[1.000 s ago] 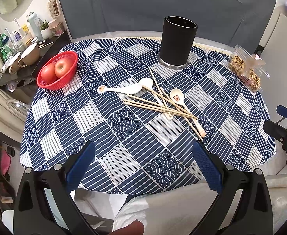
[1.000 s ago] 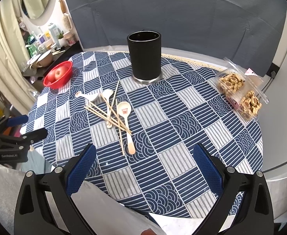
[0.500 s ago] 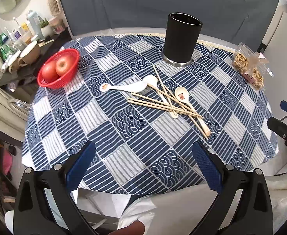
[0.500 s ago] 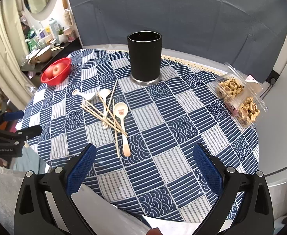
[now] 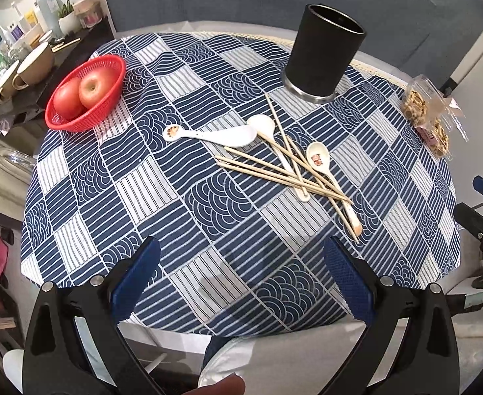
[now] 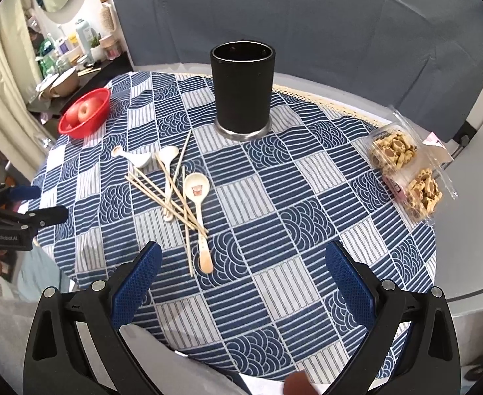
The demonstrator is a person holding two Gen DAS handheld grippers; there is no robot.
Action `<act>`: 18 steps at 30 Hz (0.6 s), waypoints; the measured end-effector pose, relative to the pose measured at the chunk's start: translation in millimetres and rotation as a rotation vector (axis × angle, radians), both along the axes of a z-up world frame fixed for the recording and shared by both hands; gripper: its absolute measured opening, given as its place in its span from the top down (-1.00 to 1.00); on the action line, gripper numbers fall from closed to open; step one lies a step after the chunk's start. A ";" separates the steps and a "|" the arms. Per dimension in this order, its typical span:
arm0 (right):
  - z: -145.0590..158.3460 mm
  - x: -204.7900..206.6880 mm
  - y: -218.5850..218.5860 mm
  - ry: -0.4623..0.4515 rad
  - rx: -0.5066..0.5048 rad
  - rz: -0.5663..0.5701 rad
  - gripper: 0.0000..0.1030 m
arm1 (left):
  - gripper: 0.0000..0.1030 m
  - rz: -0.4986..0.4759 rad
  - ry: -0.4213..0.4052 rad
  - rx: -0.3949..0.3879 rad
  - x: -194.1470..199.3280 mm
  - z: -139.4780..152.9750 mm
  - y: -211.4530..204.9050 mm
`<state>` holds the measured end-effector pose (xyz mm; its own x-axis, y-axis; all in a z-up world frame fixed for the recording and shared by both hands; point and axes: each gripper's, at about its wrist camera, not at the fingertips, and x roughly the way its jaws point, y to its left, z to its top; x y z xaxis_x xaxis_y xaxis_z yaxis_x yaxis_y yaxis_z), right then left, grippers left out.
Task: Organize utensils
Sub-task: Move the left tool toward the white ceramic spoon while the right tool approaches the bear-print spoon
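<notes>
Both the left gripper (image 5: 240, 263) and the right gripper (image 6: 241, 266) hover with fingers spread wide, gripping nothing. Three spoons (image 6: 198, 194) and crossed skewers (image 5: 274, 172) lie on the tabletop (image 5: 182, 217) before the black holder (image 6: 242, 87), whose inside is dark and unreadable
</notes>
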<state>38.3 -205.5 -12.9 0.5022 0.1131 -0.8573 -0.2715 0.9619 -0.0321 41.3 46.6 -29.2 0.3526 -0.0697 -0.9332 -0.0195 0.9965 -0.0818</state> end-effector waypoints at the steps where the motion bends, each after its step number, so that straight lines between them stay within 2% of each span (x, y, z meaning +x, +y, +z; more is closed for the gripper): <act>1: -1.0 2.4 1.7 0.002 -0.005 0.001 -0.85 | -0.88 -0.003 0.004 0.013 3.8 -2.3 2.1; 10: -23.1 35.8 15.3 0.066 -0.048 0.013 -0.85 | -0.88 -0.040 0.061 0.037 36.0 -23.4 26.7; 12: -31.5 45.3 18.5 0.081 -0.061 0.015 -0.85 | -0.89 -0.047 0.072 0.033 44.9 -29.6 34.3; 15: -47.0 58.5 19.6 0.112 -0.064 0.000 -0.85 | -0.88 -0.022 0.064 0.070 55.6 -36.7 42.7; 18: -62.6 72.0 17.3 0.139 -0.077 -0.025 -0.85 | -0.88 -0.024 0.066 0.064 67.4 -44.4 49.4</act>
<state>110.3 -188.2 -75.5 0.3798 0.0329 -0.9245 -0.2545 0.9645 -0.0702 108.7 96.0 -73.6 0.2891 -0.0171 -0.9571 0.0007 0.9998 -0.0177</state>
